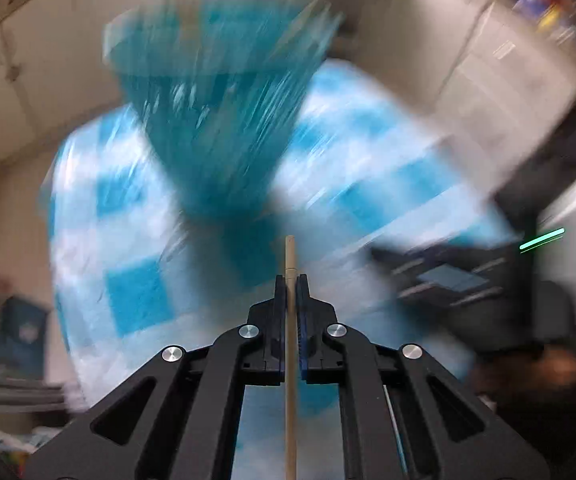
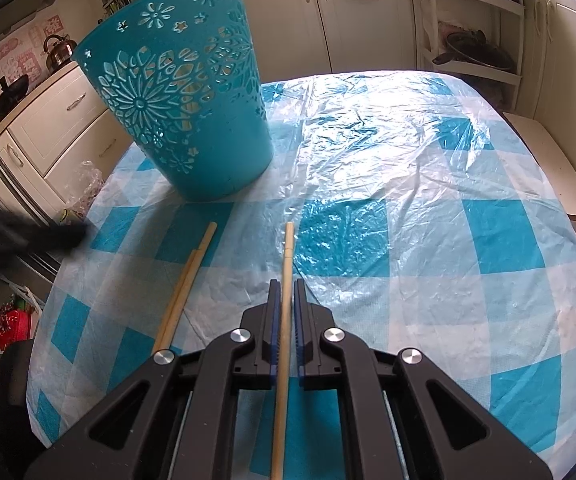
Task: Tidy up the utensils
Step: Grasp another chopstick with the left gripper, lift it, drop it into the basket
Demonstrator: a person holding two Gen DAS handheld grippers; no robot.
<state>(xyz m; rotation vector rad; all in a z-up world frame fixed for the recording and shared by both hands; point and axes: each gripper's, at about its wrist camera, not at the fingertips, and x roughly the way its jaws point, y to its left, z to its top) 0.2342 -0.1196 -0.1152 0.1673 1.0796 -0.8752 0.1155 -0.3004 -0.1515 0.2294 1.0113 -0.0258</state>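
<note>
Teal basket (image 2: 176, 92) upright on checked tablecloth (image 2: 428, 240); contents not visible. Left gripper (image 1: 291, 280) clamps one chopstick (image 1: 290, 320). Right gripper (image 2: 284, 286) clamps another chopstick (image 2: 286, 280). Two loose chopsticks (image 2: 186, 284) lie near basket base, not yet collected. Task midway.

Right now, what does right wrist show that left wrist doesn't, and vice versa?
Right wrist only: two loose chopsticks lying on the cloth, and the right gripper shut on its chopstick.
Left wrist only: the left gripper shut on another chopstick, everything heavily blurred.
Both: the teal basket and the checked tablecloth.
</note>
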